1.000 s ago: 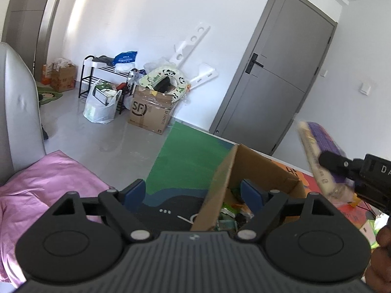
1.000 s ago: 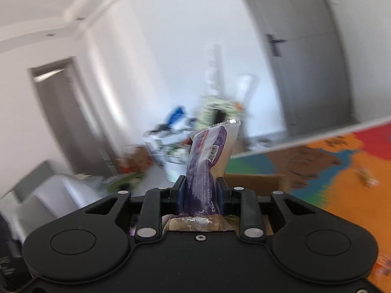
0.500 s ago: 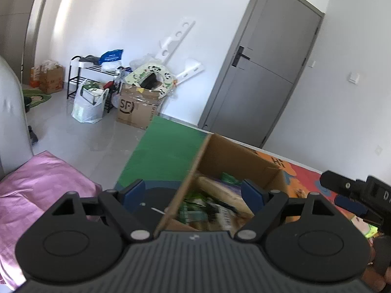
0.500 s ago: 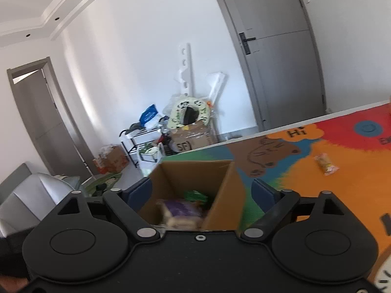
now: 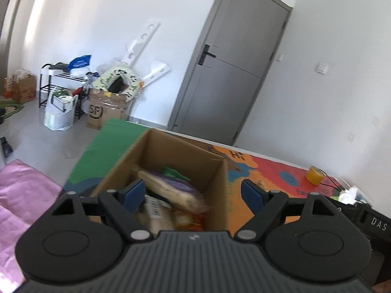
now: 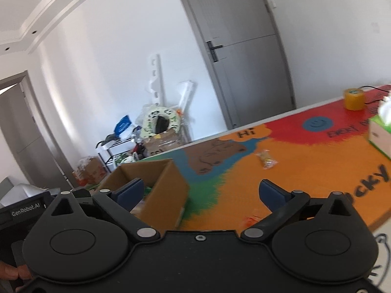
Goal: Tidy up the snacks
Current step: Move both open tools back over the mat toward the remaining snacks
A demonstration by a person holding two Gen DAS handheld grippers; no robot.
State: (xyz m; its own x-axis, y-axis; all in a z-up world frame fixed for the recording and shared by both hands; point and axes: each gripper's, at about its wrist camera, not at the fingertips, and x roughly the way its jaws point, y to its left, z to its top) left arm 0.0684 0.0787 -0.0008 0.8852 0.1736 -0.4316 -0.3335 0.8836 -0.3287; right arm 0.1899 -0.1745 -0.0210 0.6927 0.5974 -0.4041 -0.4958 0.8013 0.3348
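Right wrist: opening right gripper point(image 6: 200, 191) empty, beside snack box point(image 6: 168, 185).

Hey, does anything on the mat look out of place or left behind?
Yes. One small snack packet lies loose on the orange part of the mat, apart from the cardboard box that holds the other snacks. An orange blur near the mat's front edge may be another, but it is too blurred to tell.

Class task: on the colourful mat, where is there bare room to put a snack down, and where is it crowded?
Bare: the orange stretch of mat between the cardboard box, the small snack packet and the tissue box. Crowded: inside the cardboard box, packets piled.
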